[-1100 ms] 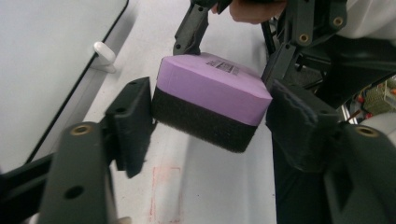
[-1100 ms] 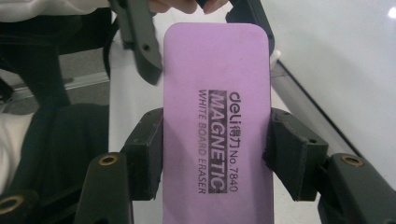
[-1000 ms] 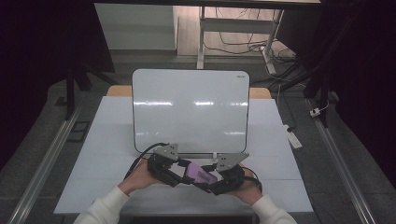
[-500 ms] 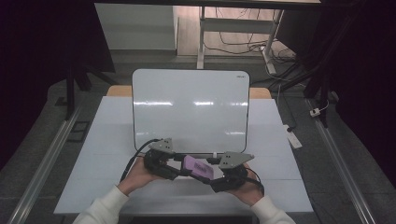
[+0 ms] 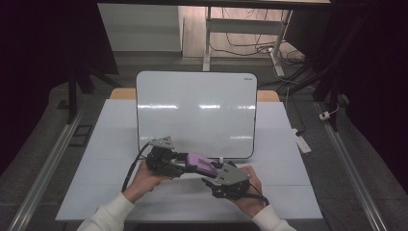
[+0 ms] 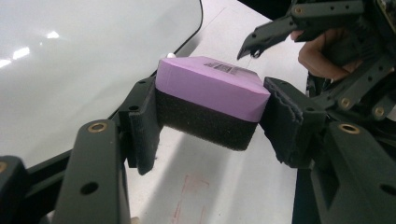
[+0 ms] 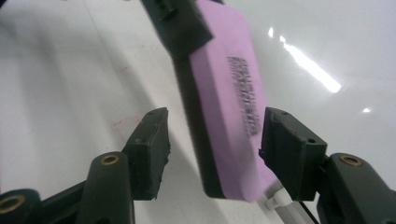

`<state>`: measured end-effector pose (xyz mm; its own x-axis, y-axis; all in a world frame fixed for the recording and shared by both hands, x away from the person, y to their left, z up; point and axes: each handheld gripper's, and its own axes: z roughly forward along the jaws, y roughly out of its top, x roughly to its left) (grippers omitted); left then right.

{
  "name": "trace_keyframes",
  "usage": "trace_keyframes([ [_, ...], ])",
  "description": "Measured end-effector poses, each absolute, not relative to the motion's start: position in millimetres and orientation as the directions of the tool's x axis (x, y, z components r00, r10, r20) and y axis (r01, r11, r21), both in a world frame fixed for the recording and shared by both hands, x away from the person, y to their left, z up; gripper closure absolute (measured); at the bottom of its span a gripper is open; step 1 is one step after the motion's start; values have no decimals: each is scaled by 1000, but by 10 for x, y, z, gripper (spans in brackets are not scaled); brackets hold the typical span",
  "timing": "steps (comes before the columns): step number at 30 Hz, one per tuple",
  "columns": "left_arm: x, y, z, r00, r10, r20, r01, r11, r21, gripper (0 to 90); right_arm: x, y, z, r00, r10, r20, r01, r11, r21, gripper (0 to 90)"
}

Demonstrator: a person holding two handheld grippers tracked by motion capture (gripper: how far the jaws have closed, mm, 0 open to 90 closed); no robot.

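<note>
A white table carries a glossy whiteboard lying flat on it, ceiling lights reflected on its face. Just in front of the whiteboard's near edge, the left gripper pinches a purple eraser with a black felt underside, lifted off the table. The right gripper has its jaws spread on either side of the eraser's free end, not pressing it. Faint red marks show on the table beneath. Beyond the whiteboard, a grey floor, desk legs and loose cables sit in a dim room.
</note>
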<state>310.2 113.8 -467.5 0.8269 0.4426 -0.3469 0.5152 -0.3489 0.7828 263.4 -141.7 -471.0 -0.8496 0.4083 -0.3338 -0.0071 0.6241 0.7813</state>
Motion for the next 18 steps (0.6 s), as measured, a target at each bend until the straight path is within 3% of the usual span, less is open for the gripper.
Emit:
trace_keyframes([
  [7, 3094, 1089, -4700, 810, 433, -396, 551, -331, 766, 407, 2591, -1315, -4789, -779, 423, -462, -36, 706, 707, 483],
  [15, 3101, 1081, -4726, 794, 441, -419, 572, -309, 760, 406, 2513, -1251, -4827, -707, 374, -600, -104, 785, 611, 596],
  [18, 3106, 1090, -4733, 797, 440, -414, 566, -303, 767, 407, 2507, -1260, -4826, -699, 372, -610, -113, 785, 609, 631],
])
